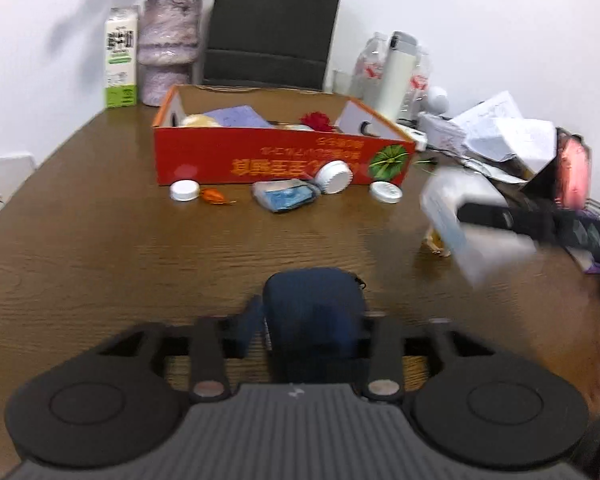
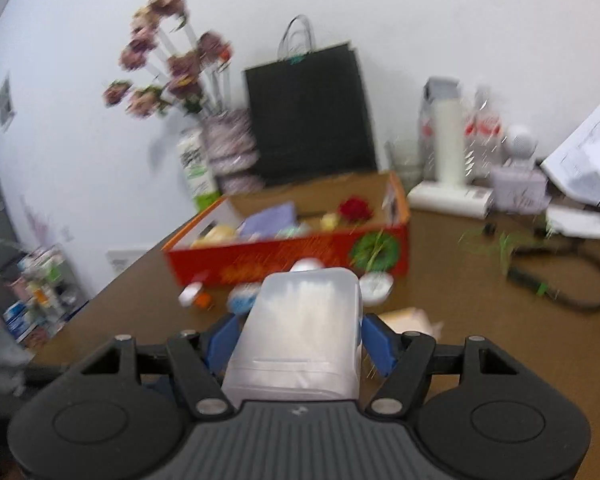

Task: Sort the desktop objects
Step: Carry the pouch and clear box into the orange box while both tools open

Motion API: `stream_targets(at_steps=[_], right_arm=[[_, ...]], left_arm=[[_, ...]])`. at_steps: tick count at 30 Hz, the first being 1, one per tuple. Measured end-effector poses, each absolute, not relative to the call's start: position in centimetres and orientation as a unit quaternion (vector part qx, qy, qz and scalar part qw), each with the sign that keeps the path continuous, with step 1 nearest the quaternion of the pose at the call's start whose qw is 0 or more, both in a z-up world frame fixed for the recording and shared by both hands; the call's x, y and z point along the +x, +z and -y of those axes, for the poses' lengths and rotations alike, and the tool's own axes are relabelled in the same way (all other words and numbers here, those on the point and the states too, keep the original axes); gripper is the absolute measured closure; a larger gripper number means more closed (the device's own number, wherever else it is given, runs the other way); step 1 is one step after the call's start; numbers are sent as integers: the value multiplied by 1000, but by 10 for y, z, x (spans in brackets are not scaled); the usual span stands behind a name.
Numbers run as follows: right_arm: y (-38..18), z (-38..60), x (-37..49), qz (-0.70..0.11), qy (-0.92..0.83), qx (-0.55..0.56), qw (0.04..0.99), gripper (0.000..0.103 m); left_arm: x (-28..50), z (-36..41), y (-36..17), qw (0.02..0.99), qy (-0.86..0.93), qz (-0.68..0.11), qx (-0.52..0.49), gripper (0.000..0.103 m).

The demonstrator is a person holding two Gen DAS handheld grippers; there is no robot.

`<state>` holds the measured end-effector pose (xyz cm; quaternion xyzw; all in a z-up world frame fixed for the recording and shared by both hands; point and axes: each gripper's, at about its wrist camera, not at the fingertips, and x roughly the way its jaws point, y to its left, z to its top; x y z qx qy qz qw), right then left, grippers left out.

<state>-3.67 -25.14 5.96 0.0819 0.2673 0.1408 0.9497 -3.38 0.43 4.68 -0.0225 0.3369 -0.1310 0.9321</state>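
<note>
Between the fingers of your left gripper [image 1: 314,320] sat a dark blue pouch [image 1: 316,312], clenched from both sides and held above the wooden table [image 1: 100,240]. Your right gripper [image 2: 296,336] was closed on a translucent white plastic container [image 2: 300,332], its blue fingers [image 2: 376,340] pressed to the container's two sides; the same container [image 1: 472,224] showed blurred at the right edge of the left wrist view.

Items on the table, far side:
- red cardboard box [image 1: 280,160], open-topped, with printing on its near wall. It held a purple booklet [image 1: 236,116], a red flower [image 1: 318,120] and some pale things I could not make out for blur.
- along the box's near wall, left to right: a white cap [image 1: 185,191], a small orange piece [image 1: 214,196], a blue-and-white packet [image 1: 286,196], a larger white cap [image 1: 334,177] leaning on the box, and another white cap [image 1: 386,191].
- behind the box: a black paper bag [image 1: 272,28] against the wall.
- to its left: a vase [image 1: 168,48] of flowers and a green-and-white carton [image 1: 120,60].
- to its right: a white bottle [image 1: 396,76] and loose papers [image 1: 496,128].
- far right: a black cable [image 2: 560,272] looped on the table.
</note>
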Motion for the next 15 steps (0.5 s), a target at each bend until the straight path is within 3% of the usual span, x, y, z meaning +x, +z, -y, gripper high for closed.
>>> stream_targets(at_steps=[3,8,11,15], right_arm=[[44,236,-52,-290,150,66,943,36],[32,237,-65,-308,128,52,941,36],[24,244,-66,-319,116,53,939,36],[19,242,-64,-331,119,43,935,36]], left_arm=[[-33,6,48,932,-138,-334,-24,20],[-40,26,35,930,-129,-343,17,10],[-36,36,17,916,-136,-378,17,9],[-43,38,9,927,-127,-351,48,19]])
